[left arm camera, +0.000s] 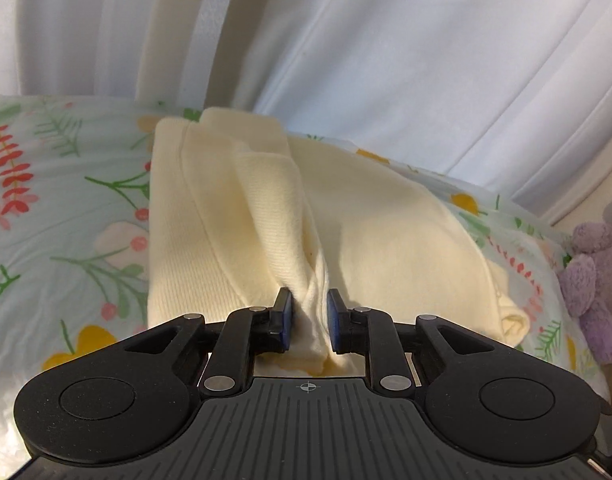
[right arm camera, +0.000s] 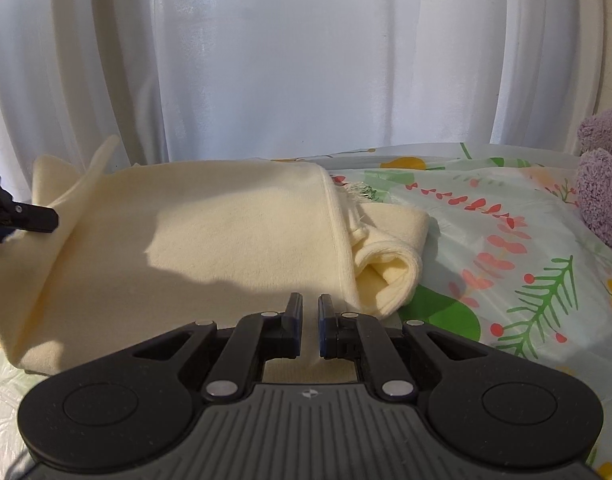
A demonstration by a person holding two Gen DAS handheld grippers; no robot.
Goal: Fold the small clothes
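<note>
The cream top (left arm camera: pixel 386 232) lies flat on a flowery sheet (left arm camera: pixel 58 200), with a white curtain (left arm camera: pixel 386 60) hanging behind it. On the left, the left claw (left arm camera: pixel 309 312) pinches a bunch of the top's cloth between its two pads, and the cloth rises up from the flat part in a twisted ridge that runs away from the claw. In the right wrist view, the left claw (right arm camera: pixel 24 216) shows at the far left edge, with a flap of the top lifted up beside it like a little tent. The top (right arm camera: pixel 226 232) fills the middle of that view, spread smooth, with a dark shadow over its near part. The right claw (right arm camera: pixel 310 316) sits low over the near edge of the top. Its two fingers are close together with a thin gap between them, and cloth shows in the gap and under them, but the view does not show for sure if it is gripping the cloth. Just to the right of it, a sleeve (right arm camera: pixel 390 264) is rolled into a loose curl and sticks out from under the top's edge onto the sheet (right arm camera: pixel 506 248). At the far right, a fuzzy purple toy (right arm camera: pixel 604 184) sits on the sheet, well apart from the top.
</note>
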